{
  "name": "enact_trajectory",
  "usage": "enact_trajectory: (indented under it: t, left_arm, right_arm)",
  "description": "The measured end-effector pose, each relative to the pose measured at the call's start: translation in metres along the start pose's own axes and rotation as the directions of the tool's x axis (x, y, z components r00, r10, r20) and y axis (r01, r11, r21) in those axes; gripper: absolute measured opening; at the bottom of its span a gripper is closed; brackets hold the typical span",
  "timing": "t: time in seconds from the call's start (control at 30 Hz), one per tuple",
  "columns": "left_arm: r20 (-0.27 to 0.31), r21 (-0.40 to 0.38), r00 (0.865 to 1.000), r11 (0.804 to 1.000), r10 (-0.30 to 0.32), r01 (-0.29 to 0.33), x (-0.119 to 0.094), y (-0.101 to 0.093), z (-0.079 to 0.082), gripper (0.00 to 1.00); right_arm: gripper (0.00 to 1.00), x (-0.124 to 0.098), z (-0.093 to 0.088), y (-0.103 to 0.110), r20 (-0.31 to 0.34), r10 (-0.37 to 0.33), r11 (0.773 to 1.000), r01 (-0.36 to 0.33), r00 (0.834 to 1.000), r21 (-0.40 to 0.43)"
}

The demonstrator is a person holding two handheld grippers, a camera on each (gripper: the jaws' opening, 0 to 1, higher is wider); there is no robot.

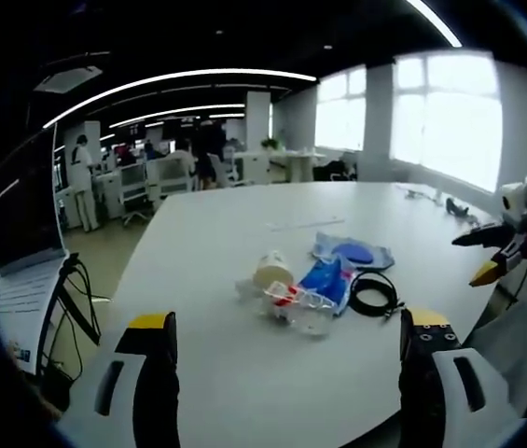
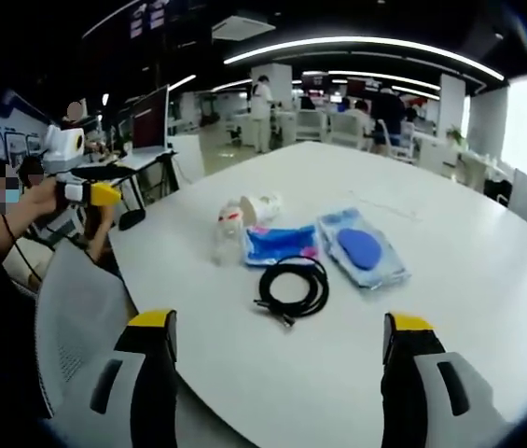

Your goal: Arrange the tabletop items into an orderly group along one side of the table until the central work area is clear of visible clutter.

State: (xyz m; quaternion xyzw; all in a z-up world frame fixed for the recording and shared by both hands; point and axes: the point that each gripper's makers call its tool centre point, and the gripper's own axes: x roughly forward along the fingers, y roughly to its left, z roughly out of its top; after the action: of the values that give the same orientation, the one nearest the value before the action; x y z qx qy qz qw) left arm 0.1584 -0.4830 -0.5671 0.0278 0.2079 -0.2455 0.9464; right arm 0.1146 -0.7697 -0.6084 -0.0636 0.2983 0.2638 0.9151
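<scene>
On the table (image 2: 487,280), the coiled cable (image 2: 293,286) lies before the pouch (image 2: 278,243), beside the flat packet (image 2: 363,248)

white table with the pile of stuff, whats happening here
A person holds two grippers over the white table, both open and holding nothing. The clutter sits untouched mid-table: a coiled black cable, a blue pouch, a blue packet, a clear bottle and a cup. The right gripper points at the cable; the left gripper faces the pile.

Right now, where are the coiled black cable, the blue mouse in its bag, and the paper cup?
coiled black cable (image 2: 296,285), right gripper view, on the loop's left strand.
blue mouse (image 2: 360,248), right gripper view, middle of its top.
paper cup (image 1: 272,271), left gripper view, on its side wall.
</scene>
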Motion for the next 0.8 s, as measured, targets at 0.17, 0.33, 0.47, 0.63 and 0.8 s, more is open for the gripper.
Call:
enact_trajectory:
  t: [0.17, 0.33, 0.47, 0.63, 0.8]
  left_arm:
    - [-0.004, 0.005, 1.000, 1.000, 0.001, -0.001, 0.002, 0.003, -0.001, 0.99]
    - [-0.020, 0.002, 1.000, 1.000, 0.001, -0.001, 0.008, 0.009, -0.008, 0.98]
    - [-0.020, -0.013, 1.000, 1.000, 0.002, -0.002, 0.010, 0.012, -0.011, 0.98]
    - [-0.011, -0.011, 1.000, 1.000, 0.001, -0.001, 0.012, 0.015, -0.013, 0.98]
    - [-0.014, 0.011, 1.000, 1.000, 0.004, -0.004, 0.014, 0.021, -0.014, 0.98]
  right_arm:
    - [0.89, 0.009, 0.003, 0.005, -0.004, 0.020, 1.000, -0.020, 1.000, -0.007]
    - [0.88, 0.018, 0.007, 0.010, -0.018, 0.038, 0.999, -0.038, 0.999, -0.032]
    - [0.88, 0.025, 0.010, 0.014, -0.021, 0.055, 0.998, -0.056, 0.998, -0.042]
    - [0.87, 0.036, 0.015, 0.018, -0.021, 0.079, 0.996, -0.080, 0.997, -0.049]
    - [0.86, 0.047, 0.021, 0.024, -0.022, 0.104, 0.992, -0.105, 0.994, -0.067]
